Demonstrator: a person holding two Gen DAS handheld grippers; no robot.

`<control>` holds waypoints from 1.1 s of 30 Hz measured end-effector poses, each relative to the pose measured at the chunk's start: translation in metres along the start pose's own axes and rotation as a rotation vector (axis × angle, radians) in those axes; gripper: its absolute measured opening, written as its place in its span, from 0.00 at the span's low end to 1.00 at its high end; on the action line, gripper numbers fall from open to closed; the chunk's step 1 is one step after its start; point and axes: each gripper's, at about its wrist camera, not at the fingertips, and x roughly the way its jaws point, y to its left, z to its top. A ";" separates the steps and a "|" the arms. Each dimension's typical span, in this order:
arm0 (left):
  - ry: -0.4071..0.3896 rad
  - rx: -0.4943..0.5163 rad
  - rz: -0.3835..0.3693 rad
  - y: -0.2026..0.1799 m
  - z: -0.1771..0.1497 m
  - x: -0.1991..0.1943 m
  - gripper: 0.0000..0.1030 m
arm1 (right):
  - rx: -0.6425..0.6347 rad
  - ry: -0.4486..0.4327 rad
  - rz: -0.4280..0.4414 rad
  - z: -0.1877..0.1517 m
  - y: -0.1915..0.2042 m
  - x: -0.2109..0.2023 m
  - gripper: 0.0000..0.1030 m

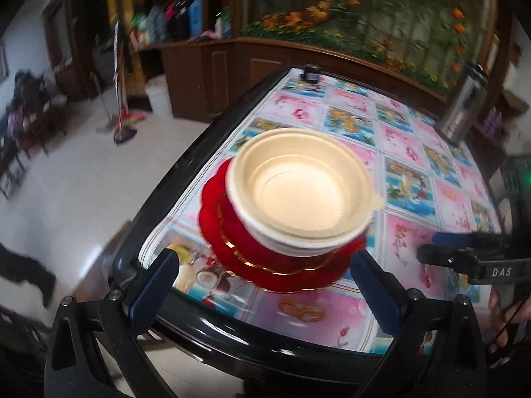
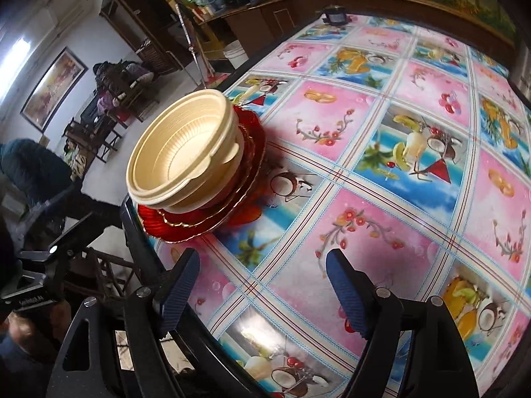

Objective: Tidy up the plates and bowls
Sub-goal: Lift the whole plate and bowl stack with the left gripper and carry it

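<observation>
Nearest each camera, the left gripper and right gripper are seen with blue-padded fingers spread, nothing held. Beyond them, at the edge of the floral-clothed table, two nested cream plastic bowls are stacked on two scalloped red plates.

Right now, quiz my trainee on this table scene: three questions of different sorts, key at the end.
1. True or false: the cream bowls sit nested on top of the red plates.
2. Multiple choice: the stack stands A) mid-table, B) near the table's black edge, C) on the floor.
3. Fill in: both the left gripper and the right gripper are ____ and hold nothing.

Key: 1 true; 2 B; 3 open.
</observation>
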 end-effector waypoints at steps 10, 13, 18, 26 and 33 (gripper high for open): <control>0.214 -0.165 -0.109 0.081 0.010 0.075 0.38 | 0.072 0.021 0.059 0.011 0.004 0.025 0.51; 0.231 -0.114 -0.131 0.082 0.014 0.086 0.38 | 0.096 0.024 0.068 0.016 0.007 0.036 0.51; 0.253 -0.062 -0.174 0.086 0.026 0.103 0.38 | 0.170 0.030 0.073 0.023 0.003 0.052 0.51; 0.284 0.048 -0.233 0.085 0.045 0.131 0.30 | 0.248 0.037 0.064 0.036 0.002 0.077 0.28; 0.275 0.116 -0.278 0.077 0.051 0.141 0.20 | 0.247 0.033 0.061 0.043 0.007 0.088 0.15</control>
